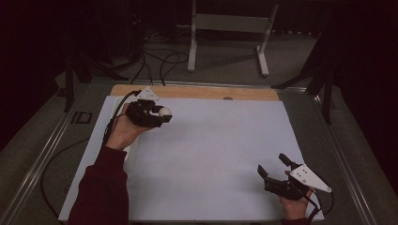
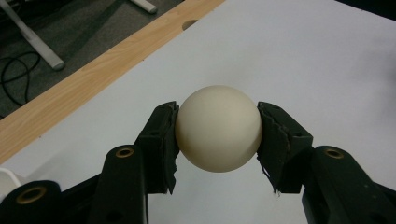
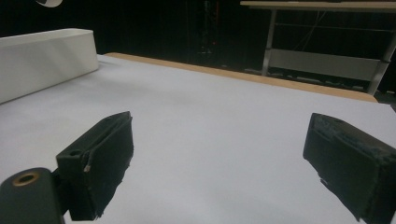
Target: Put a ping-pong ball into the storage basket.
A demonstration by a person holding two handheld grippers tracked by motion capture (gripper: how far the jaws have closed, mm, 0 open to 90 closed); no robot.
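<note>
We judge the cream ball light, hard and slippery, so our left hand-held gripper clamps its widest middle, while the right hand-held gripper gapes, holding nothing

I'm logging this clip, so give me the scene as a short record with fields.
held thing: cream ball
holder: left gripper, jaws shut on the ball's two sides
ball height: cannot tell whether it is clear of the sheet
right gripper: jaws open, nothing between them, near right corner
surface: white sheet on wooden table
also there: white tray
</note>
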